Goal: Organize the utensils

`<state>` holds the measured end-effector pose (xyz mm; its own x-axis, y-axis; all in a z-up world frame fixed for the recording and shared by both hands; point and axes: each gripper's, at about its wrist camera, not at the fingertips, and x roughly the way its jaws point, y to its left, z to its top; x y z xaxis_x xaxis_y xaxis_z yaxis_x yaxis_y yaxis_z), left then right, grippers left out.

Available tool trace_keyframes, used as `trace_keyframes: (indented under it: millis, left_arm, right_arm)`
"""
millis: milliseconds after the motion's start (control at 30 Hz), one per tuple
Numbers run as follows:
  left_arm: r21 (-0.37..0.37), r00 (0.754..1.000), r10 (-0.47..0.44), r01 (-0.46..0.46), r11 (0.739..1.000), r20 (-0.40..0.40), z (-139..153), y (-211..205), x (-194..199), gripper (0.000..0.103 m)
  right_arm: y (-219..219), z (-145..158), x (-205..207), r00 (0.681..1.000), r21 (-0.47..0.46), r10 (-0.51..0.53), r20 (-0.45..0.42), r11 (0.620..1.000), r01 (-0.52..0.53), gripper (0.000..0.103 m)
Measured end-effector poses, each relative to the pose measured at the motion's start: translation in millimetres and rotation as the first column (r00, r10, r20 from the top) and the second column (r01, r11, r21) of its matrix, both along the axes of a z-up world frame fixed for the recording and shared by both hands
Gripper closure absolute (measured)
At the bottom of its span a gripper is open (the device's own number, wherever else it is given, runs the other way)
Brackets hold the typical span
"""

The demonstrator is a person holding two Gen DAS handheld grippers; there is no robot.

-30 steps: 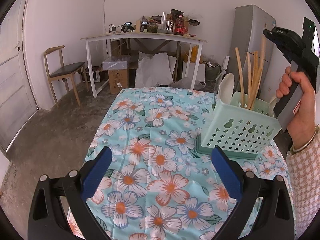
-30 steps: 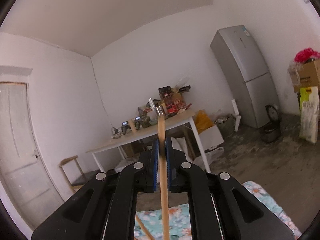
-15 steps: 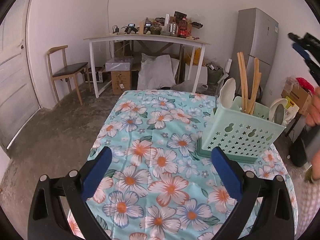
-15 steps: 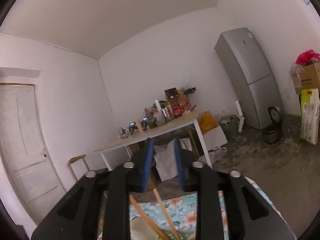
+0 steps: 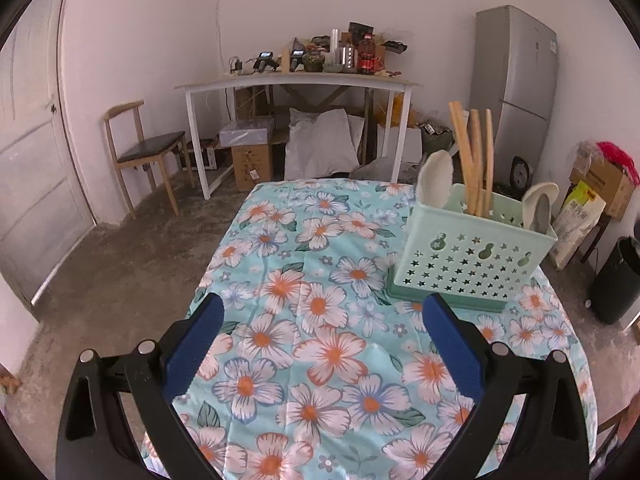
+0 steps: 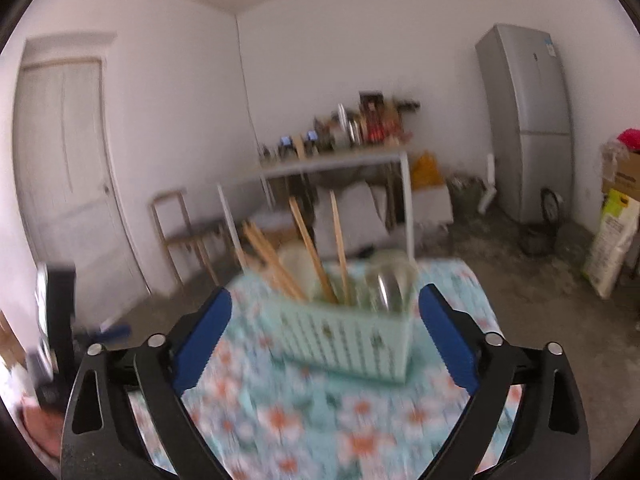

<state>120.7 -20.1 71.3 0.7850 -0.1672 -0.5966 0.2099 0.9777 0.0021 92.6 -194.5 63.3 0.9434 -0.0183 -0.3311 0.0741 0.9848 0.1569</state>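
A pale mint-green plastic utensil caddy (image 5: 472,256), square-sided and pierced with small star and gourd-shaped holes, stands upright on the tabletop (image 5: 280,320), which is covered by a smooth turquoise cloth printed with white and orange flowers. The caddy sits on a darker green drip tray (image 5: 444,301) toward the right side of the cloth in the left wrist view. Several long, straight, light wooden chopsticks (image 5: 474,160) lean together in its middle compartment, their tops fanning slightly. A cream-coloured rounded spoon (image 5: 435,178) rises from the left compartment, and a pale spoon with a shiny metal one (image 5: 540,208) stands in the right compartment.

The left claw (image 5: 320,344), black-armed with ribbed blue pads, hangs over the near part of the cloth with its jaws wide apart and nothing between them.

The right claw (image 6: 325,334) faces the caddy's slotted side in a motion-blurred view. Its jaws have just been opening and now stand wide, with nothing held; the caddy lies beyond them, apart from the pads.
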Motion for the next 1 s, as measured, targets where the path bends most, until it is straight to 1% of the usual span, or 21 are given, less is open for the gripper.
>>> trace_keyframes:
  millis: [67, 167, 267, 367, 467, 600, 700, 1000]
  left_arm:
    - [0.027, 1.0, 0.016, -0.016, 0.999, 0.016, 2, -4, -5, 0.006]
    - [0.067, 0.998, 0.052, -0.055, 0.996, 0.043, 7, -8, -12, 0.006]
    - [0.087, 0.997, 0.065, -0.069, 0.994, 0.049, 13, -8, -17, 0.006]
    - [0.104, 0.997, 0.066, -0.071, 0.992, 0.048, 17, -10, -23, 0.006]
    - [0.117, 0.999, 0.047, -0.049, 0.992, 0.019, 20, -13, -29, 0.006]
    - [0.152, 0.999, 0.044, -0.046, 0.987, 0.015, 23, -19, -35, 0.006]
    - [0.138, 0.999, 0.044, -0.047, 0.989, 0.021, 26, -21, -39, 0.006]
    - [0.067, 0.999, 0.032, -0.03, 0.997, -0.026, 28, -23, -38, 0.006]
  right_arm:
    - [3, -9, -3, 0.998, -0.017, -0.014, -0.066, 1.0, 0.013, 0.009]
    - [8, -17, -11, 0.993, -0.027, -0.032, -0.116, 0.999, 0.029, 0.008]
    - [9, -21, -19, 0.989, -0.023, -0.059, -0.133, 0.998, 0.056, 0.008]
    - [8, -22, -20, 0.982, -0.04, -0.103, -0.157, 0.994, 0.098, 0.008]
    - [11, -27, -29, 0.977, -0.057, -0.127, -0.172, 0.991, 0.118, 0.008]
    - [11, -26, -36, 0.972, -0.07, -0.153, -0.175, 0.987, 0.143, 0.008]
    - [9, -25, -41, 0.965, -0.079, -0.189, -0.18, 0.981, 0.177, 0.008]
    - [8, -26, -44, 0.947, -0.114, -0.248, -0.205, 0.967, 0.229, 0.008]
